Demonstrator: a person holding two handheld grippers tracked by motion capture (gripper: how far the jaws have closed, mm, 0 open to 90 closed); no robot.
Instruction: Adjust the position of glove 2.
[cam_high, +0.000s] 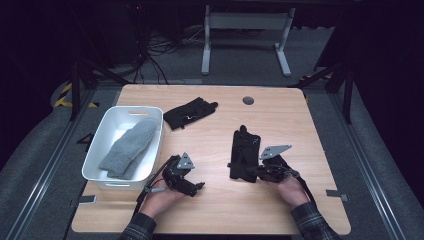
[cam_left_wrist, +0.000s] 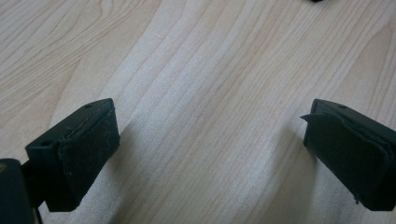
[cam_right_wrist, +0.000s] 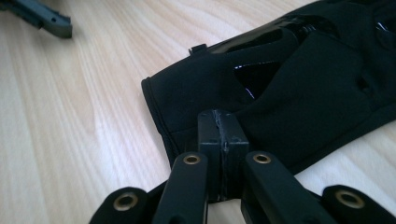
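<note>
Looking at the table (cam_high: 210, 210), roughly half the tidying seems to be done: a pair of grey socks (cam_high: 127, 147) is already laid in the white bin (cam_high: 102, 131) at the left, while two black gloves are left out on the wood. One black glove (cam_high: 244, 156) is lying near the middle of the table, and its cuff edge is pinched by the right gripper (cam_right_wrist: 221, 140), whose jaws are pressed fully together on the fabric. The glove itself is flat on the table, so it hasn't been lifted yet, as far as can be judged. The other glove (cam_high: 190, 113) is left untouched farther back, just beside the bin's far corner. The left gripper (cam_left_wrist: 210, 144) is held wide open over bare wood, with nothing between its pads. Probably both gloves are meant to be carried over to the bin, so that part is all left to do.
</note>
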